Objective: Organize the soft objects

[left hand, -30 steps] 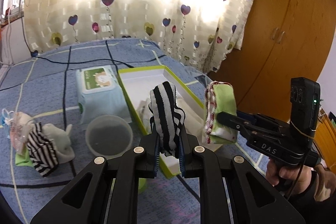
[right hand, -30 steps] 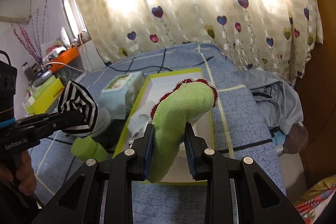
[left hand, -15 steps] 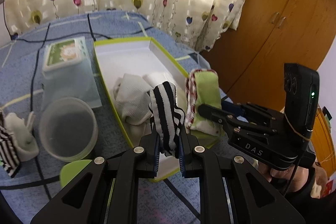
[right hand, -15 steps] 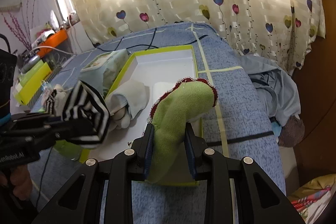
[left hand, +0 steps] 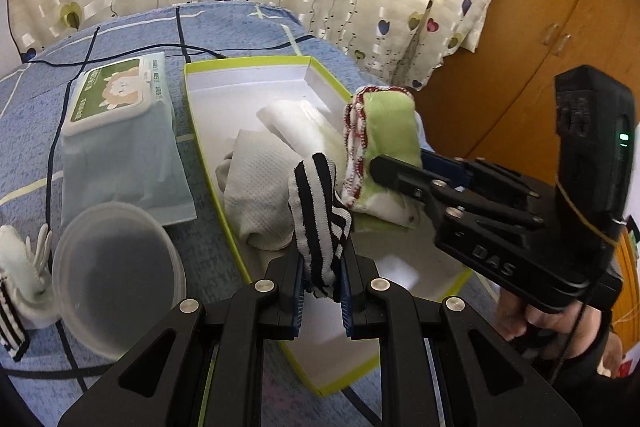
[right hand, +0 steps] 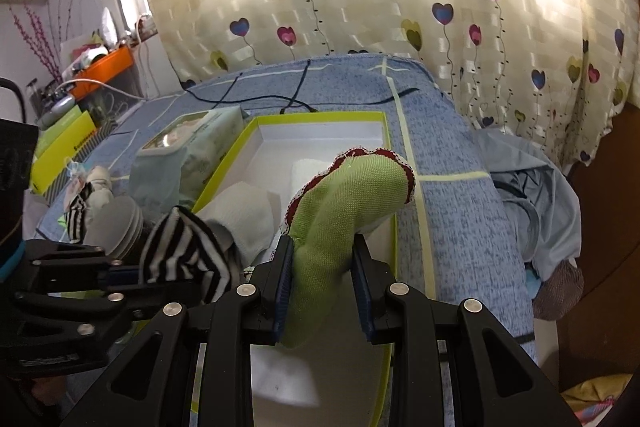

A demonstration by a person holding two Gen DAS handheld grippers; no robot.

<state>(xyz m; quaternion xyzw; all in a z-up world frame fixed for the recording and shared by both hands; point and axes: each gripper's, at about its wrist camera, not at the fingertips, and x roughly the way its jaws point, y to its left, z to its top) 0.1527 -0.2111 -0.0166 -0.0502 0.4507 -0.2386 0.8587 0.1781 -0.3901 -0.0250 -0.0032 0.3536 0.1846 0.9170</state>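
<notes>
My left gripper [left hand: 320, 285] is shut on a black-and-white striped sock [left hand: 318, 211] and holds it over the near end of a green-rimmed white box [left hand: 200, 131]. My right gripper [right hand: 322, 291] is shut on a green sock with red trim [right hand: 340, 203], also over the box [right hand: 320, 116]. The right gripper [left hand: 404, 183] with the green sock [left hand: 386, 131] shows in the left wrist view, just right of the striped sock. White socks [left hand: 260, 195] lie inside the box. The left gripper and striped sock [right hand: 180, 247] show at the left of the right wrist view.
A wet-wipes pack [left hand: 120, 139] and a clear plastic tub [left hand: 116, 267] lie left of the box on the blue bed. More small socks [left hand: 24, 267] sit at the far left. A wooden wardrobe [left hand: 560, 7] stands to the right, curtains behind.
Both grippers have moved forward and down over the box with their socks still held. The box and the white socks in it now look nearer.
</notes>
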